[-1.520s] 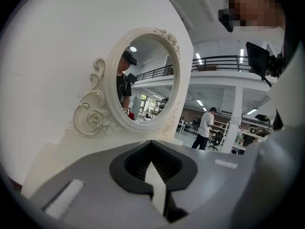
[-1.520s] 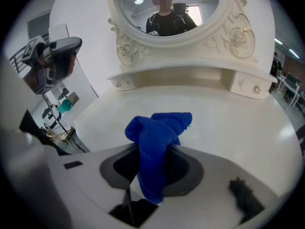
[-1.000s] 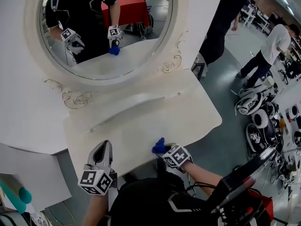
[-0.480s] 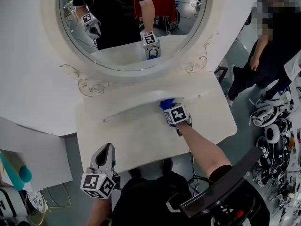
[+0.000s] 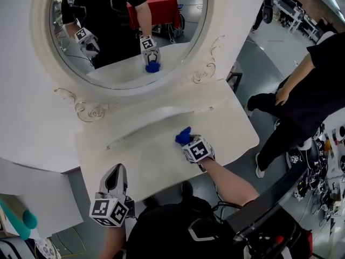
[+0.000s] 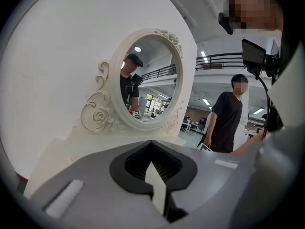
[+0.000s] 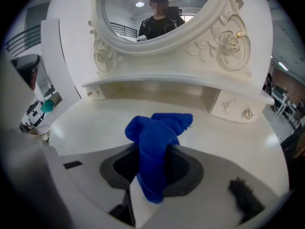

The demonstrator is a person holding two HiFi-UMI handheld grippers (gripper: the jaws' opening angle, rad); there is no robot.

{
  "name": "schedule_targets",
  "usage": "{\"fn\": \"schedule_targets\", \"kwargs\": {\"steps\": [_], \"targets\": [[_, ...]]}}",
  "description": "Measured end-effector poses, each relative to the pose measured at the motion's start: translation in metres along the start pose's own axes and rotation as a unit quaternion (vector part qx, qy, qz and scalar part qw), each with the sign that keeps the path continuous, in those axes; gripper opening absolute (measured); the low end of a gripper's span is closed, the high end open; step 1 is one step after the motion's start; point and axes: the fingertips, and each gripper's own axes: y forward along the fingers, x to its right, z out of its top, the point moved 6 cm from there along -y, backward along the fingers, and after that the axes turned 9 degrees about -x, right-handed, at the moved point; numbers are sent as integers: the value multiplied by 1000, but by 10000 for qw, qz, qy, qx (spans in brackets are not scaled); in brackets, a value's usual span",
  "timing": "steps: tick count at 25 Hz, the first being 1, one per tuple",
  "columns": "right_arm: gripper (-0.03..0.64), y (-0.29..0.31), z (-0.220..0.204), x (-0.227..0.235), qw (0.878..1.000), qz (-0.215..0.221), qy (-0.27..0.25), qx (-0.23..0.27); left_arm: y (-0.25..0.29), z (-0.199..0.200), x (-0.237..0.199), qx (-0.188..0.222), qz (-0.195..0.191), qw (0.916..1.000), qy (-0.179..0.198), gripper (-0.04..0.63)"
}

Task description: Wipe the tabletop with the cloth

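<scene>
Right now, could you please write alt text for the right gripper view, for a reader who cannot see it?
The right gripper is shut on a bunched blue cloth, with a white tabletop beyond it. Behind stands an oval mirror in a carved white frame, reflecting a person in black.

My left gripper (image 5: 116, 171) was a smooth grey shell with a dark, ribbed hollow where its halves met. Behind it sat the left cube (image 5: 109, 211), white and printed with black square markers. My right gripper (image 5: 187, 141) had the same grey shell, and the right cube (image 5: 197, 150) bore the same markers. I wore a black short-sleeved shirt (image 5: 161, 232) with pale chevron marks, and thin dark cables (image 5: 219, 207) hung by my right arm.
</scene>
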Motion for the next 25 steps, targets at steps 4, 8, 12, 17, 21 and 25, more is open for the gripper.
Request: {"fn": "schedule_targets", "kwargs": {"steps": [4, 8, 12, 17, 21, 25], "targets": [[129, -22, -41, -19, 10000, 10, -31, 21, 13, 7, 6, 37, -258, 9996, 106, 8], [129, -41, -77, -34, 10000, 50, 22, -48, 29, 11, 14, 5, -544, 9983, 192, 8], [129, -55, -102, -46, 9997, 135, 24, -218, 42, 15, 19, 1, -734, 9971, 202, 8], [129, -64, -123, -55, 9978, 414, 378, -357, 48, 16, 26, -18, -838, 9961, 272, 8], [129, -65, -93, -27, 9973, 344, 630, -136, 48, 16, 25, -83, -797, 9964, 288, 8], [130, -40, -21, 30, 9979, -47, 568, 303, 42, 11, 22, -149, -563, 9980, 236, 8]]}}
